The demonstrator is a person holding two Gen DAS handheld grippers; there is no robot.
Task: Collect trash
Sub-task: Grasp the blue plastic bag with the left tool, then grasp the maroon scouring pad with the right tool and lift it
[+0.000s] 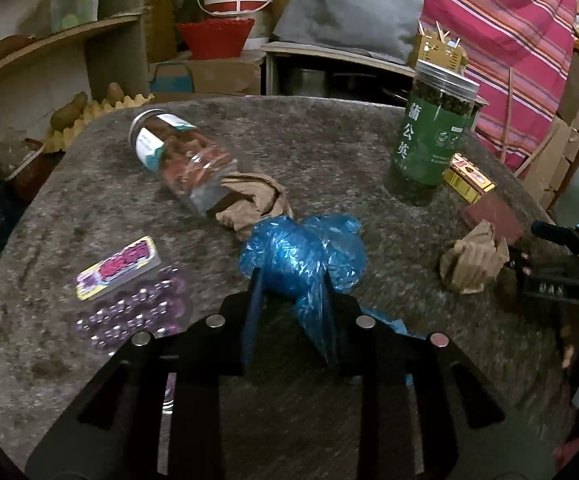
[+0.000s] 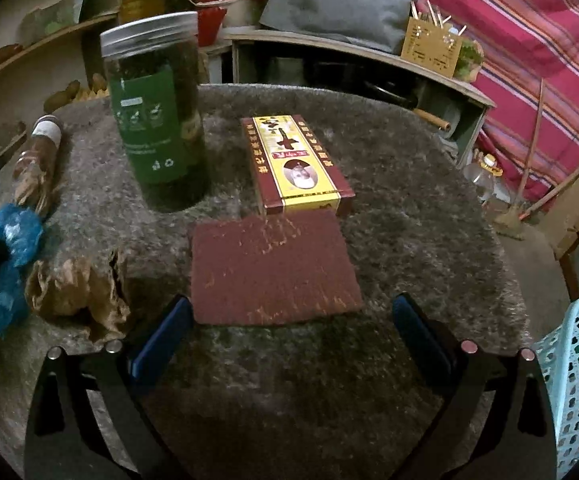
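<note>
The left tool (image 1: 291,280) is closed on the blue plastic bag (image 1: 301,256) at the near middle of the table (image 1: 329,152), while the right tool (image 2: 291,320), open and empty, has the crumpled brown paper (image 2: 69,288) just to its left.

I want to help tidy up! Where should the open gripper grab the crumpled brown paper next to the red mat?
Grab the crumpled brown paper across its puffed-up middle, from above. It sits loose on the table, and its raised folds give the right gripper something to squeeze.
</note>
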